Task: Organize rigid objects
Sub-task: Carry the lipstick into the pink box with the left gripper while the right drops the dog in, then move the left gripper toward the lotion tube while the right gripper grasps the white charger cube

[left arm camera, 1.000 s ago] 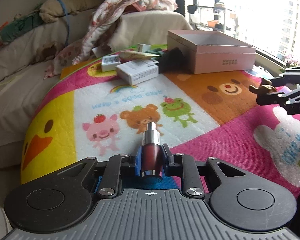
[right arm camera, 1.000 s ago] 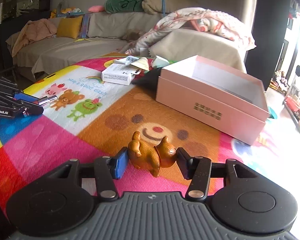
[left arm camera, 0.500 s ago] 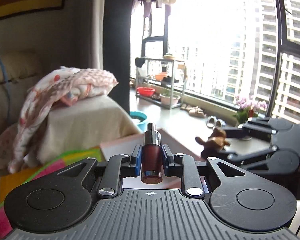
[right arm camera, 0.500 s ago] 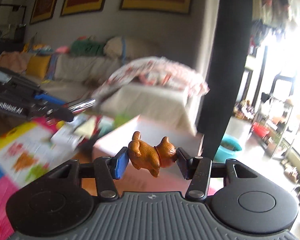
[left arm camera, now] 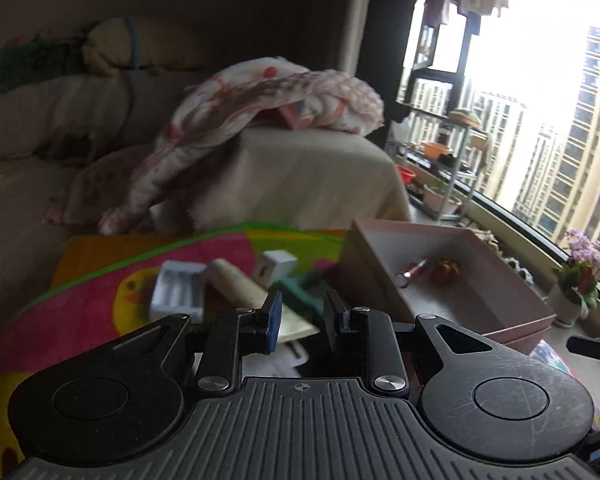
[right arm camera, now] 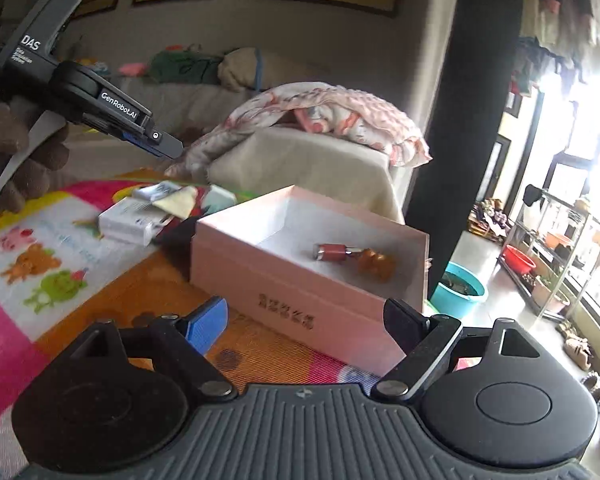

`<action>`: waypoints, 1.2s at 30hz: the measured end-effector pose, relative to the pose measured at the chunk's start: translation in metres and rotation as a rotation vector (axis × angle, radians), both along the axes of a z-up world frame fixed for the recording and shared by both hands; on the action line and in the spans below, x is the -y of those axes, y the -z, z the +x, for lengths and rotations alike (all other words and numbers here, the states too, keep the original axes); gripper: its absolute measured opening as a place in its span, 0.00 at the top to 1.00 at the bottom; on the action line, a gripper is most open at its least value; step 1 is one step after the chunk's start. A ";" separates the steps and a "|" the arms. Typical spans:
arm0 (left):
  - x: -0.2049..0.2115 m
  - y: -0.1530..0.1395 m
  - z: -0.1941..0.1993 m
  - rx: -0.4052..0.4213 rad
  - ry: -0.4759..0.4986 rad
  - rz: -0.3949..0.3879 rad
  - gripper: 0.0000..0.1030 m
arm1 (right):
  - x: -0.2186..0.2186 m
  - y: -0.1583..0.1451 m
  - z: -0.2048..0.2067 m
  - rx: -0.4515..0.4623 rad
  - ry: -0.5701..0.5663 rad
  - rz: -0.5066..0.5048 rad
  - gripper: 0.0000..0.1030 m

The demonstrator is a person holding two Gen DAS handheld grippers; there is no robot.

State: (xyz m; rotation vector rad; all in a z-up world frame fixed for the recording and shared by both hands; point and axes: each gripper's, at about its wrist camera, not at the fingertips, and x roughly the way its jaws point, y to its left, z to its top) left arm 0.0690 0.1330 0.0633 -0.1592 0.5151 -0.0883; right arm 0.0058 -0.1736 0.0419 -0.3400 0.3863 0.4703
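Note:
The pink box (right arm camera: 300, 304) stands open on the colourful mat. Inside it lie the dark red bottle (right arm camera: 334, 252) and the brown toy figure (right arm camera: 374, 263), side by side; both also show in the left wrist view, the bottle (left arm camera: 412, 273) and the figure (left arm camera: 446, 269). My right gripper (right arm camera: 306, 322) is open and empty, in front of the box's near wall. My left gripper (left arm camera: 298, 320) is open and empty, left of the box (left arm camera: 452, 300), and shows from the side in the right wrist view (right arm camera: 156, 140).
A white carton (right arm camera: 130, 224), a white tray (left arm camera: 178, 290), a cream roll (left arm camera: 240, 286), a small white cube (left arm camera: 276, 268) and a green item (left arm camera: 302, 292) lie on the mat (right arm camera: 60, 264) left of the box. A sofa with a blanket (right arm camera: 320, 116) stands behind.
Both grippers have let go: the bottle and the toy figure now lie in the pink box. Both grippers have opened and drawn back from above the box.

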 end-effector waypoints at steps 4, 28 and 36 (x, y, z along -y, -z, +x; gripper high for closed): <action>-0.042 0.015 -0.022 0.015 -0.168 -0.040 0.75 | -0.022 -0.004 0.004 -0.077 -0.099 0.001 0.17; -0.098 0.033 0.037 -0.097 -0.093 -0.205 0.75 | -0.228 -0.028 0.247 -0.493 0.034 -0.020 0.19; -0.108 0.038 0.026 -0.081 -0.087 -0.243 0.75 | -0.243 0.001 0.268 -0.623 0.072 -0.047 0.54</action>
